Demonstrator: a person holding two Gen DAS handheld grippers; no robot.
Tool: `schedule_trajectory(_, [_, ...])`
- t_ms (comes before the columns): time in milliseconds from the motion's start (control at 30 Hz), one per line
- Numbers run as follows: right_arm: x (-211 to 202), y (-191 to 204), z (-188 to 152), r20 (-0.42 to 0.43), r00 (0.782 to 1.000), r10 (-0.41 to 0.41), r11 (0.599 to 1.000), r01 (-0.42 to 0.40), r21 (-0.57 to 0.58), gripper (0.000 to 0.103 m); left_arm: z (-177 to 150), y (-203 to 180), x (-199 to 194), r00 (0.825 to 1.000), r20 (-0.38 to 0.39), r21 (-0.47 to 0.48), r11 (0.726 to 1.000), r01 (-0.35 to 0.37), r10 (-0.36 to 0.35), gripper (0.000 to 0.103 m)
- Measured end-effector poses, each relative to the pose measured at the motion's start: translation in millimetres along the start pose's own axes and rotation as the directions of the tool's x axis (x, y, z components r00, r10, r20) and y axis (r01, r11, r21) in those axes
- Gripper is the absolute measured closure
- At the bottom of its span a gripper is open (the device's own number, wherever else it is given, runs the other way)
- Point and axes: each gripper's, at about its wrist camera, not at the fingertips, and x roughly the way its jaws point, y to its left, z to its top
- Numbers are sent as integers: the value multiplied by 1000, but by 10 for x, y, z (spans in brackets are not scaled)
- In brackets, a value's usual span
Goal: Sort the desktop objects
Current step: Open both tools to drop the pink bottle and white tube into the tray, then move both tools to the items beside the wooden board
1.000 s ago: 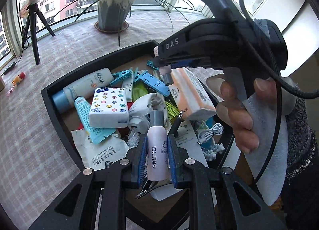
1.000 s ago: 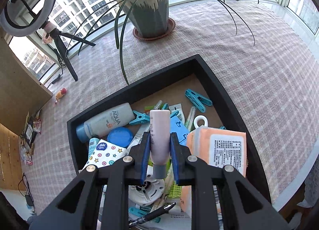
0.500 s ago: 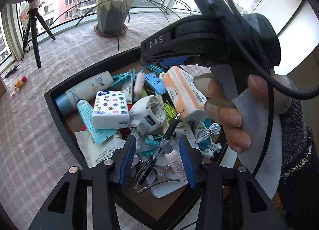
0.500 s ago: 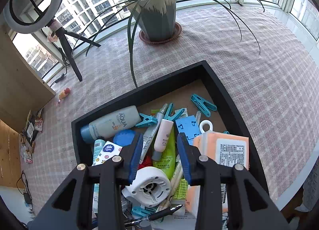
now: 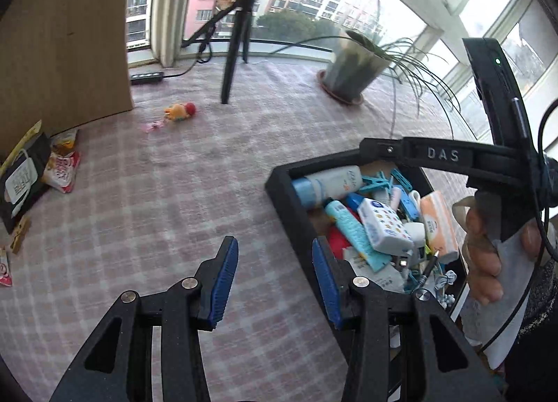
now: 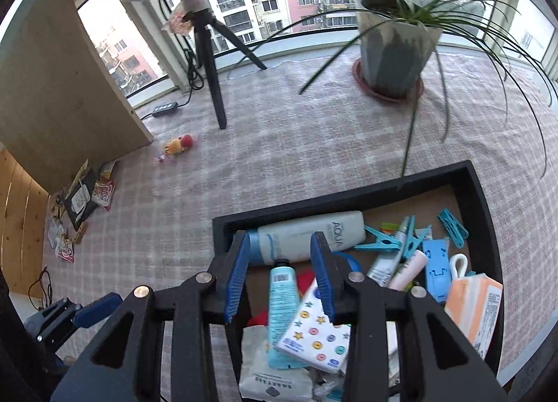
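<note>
Left gripper [image 5: 275,276]: jaws apart, nothing between the blue pads. A second ago it was clamped on a small white spray bottle; half a second ago that bottle lay loose in the tray. Now it hangs over bare checked tablecloth [image 5: 167,199], just left of the tray's near-left wall.

Right gripper [image 6: 280,273]: jaws apart, empty. It held a pink tube a second ago; that tube [image 6: 408,269] now lies in the tray among the blue clothespins [image 6: 378,245]. The gripper hovers above the tray's near-left part, over the AQUA bottle [image 6: 310,234] and a teal tube [image 6: 280,297].

Black tray [image 6: 348,194]: right of centre in both views, crammed. Also inside: star-and-button tissue pack [image 6: 314,332], orange tissue pack [image 6: 474,308], white sachet [image 6: 275,381].

Change: both grippers have let go and swung left, away from the pile; the views now take in the far-left table.

Loose items: snack packets [image 5: 61,166] at the left beside the wooden panel; a small orange toy [image 5: 179,111] further back, near the tripod [image 5: 233,53].

Meaning for task: judged, two items are filed; both grippers are free for the next pick, probably the strays at left.

Unclear: where the spray bottle lies now; it cannot be picked out.
</note>
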Motion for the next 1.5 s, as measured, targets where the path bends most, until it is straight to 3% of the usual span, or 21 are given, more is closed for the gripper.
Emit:
schedule_trajectory(267, [319, 1108, 349, -12, 998, 63, 985, -64, -162, 67, 159, 1195, -296, 991, 52, -143, 983, -111, 120, 61])
schedule_trajectory(467, [683, 1965, 571, -37, 993, 109, 959, -114, -259, 65, 237, 2213, -514, 975, 61, -265, 945, -191, 214, 61])
schedule_trajectory(600, [973, 2513, 644, -67, 990, 121, 940, -136, -313, 64, 287, 2948, -672, 957, 72, -348, 906, -240, 281, 61])
schedule_trajectory(800, [1357, 3136, 731, -90, 989, 115, 920, -141, -367, 64, 370, 3994, -832, 926, 70, -497, 818, -291, 372, 61])
schedule_trajectory(967, [1633, 3424, 835, -96, 989, 112, 930, -139, -339, 64, 373, 4709, -811, 920, 64, -621, 737, -265, 385, 61])
schedule_trajectory(1133, [1839, 3662, 881, -87, 993, 76, 926, -102, -362, 64, 378, 5118, -650, 914, 55, -680, 685, -260, 402, 61])
schedule_trajectory(1267, [1967, 3783, 903, -91, 993, 69, 925, -98, -368, 64, 323, 5265, -474, 929, 56, -716, 663, -219, 367, 61])
schedule_trajectory(1400, [2080, 3841, 922, -93, 994, 65, 927, -94, -362, 64, 301, 5157, -362, 920, 73, -692, 684, -231, 384, 61])
schedule_trajectory(1500, [2166, 3884, 920, -97, 994, 56, 925, -88, -369, 64, 306, 5037, -290, 935, 83, -672, 712, -203, 345, 60])
